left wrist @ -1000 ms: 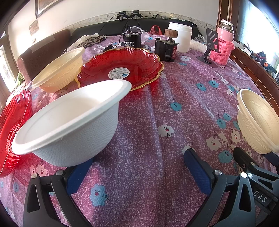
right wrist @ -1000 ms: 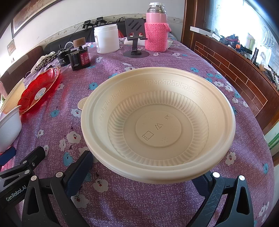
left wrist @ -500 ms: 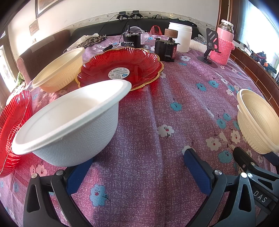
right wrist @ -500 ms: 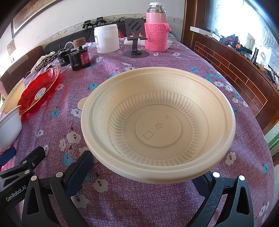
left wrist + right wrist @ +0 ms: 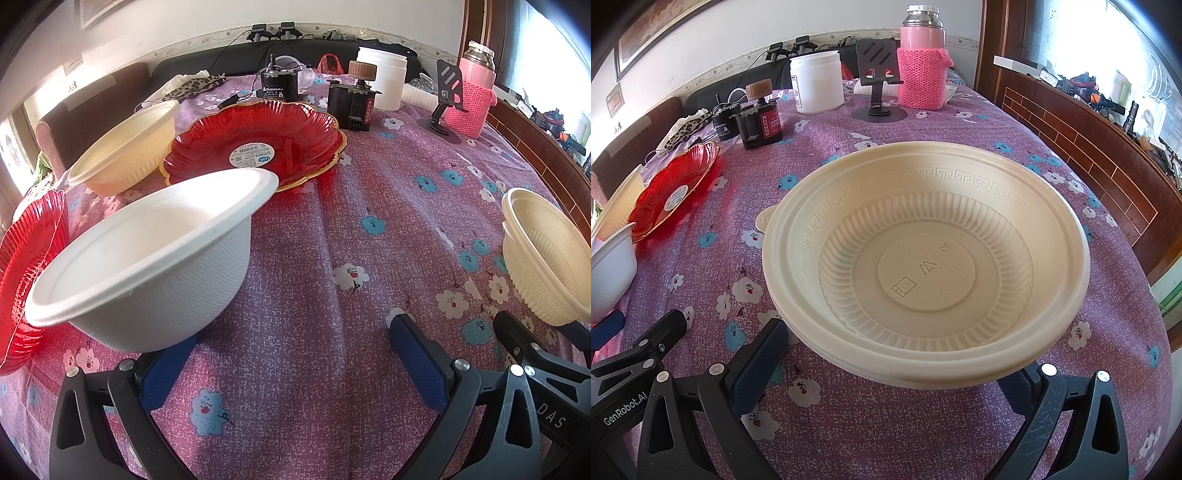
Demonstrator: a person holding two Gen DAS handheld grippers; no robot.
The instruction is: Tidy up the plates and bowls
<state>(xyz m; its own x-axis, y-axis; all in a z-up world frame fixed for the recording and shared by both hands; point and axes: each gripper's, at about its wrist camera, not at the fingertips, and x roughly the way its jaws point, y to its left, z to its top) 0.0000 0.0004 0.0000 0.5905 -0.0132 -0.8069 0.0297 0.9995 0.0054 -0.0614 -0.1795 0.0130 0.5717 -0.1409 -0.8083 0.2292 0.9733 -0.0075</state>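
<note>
spreading across the tabletop's middle, a purple floral cloth [image 5: 332, 229] carries a red plate [image 5: 255, 144] toward the far edge. cream bowls [image 5: 923, 258] sit between the wide-open right gripper [image 5: 894, 354]. the left gripper [image 5: 291, 350] gapes, touching a white bowl [image 5: 147, 266].

A purple floral-clothed counter [image 5: 332, 229] fills the frame. On it, upper centre, lies a red plate [image 5: 255, 144]; a cream bowl [image 5: 125, 147] sits upper left. A white jar [image 5: 382, 83] and pink-sleeved flask [image 5: 471, 99] stand upper right.
</note>
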